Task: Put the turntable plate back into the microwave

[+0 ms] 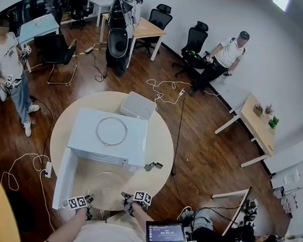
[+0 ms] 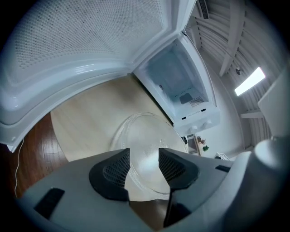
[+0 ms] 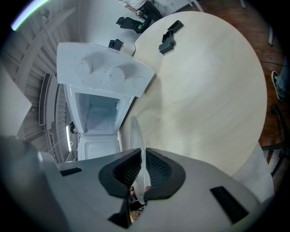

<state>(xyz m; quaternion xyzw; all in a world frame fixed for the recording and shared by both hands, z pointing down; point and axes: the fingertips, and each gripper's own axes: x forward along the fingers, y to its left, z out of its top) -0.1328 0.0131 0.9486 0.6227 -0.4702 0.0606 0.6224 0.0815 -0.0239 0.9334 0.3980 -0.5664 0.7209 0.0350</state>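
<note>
An office serving as a recording lab: black swivel chairs [image 1: 194,42] and light desks [image 1: 258,128] stand along white walls. Cables [image 1: 163,85] trail over the wood floor [image 1: 206,153]. A microwave [image 1: 109,135] sits on a round tabletop [image 1: 163,139] (two other people [image 1: 225,58] wait nearby).

The clear, round glass turntable plate [image 1: 107,184] lay roughly level just outside the white microwave [image 1: 109,138], whose door [image 1: 64,181] stood open.
</note>
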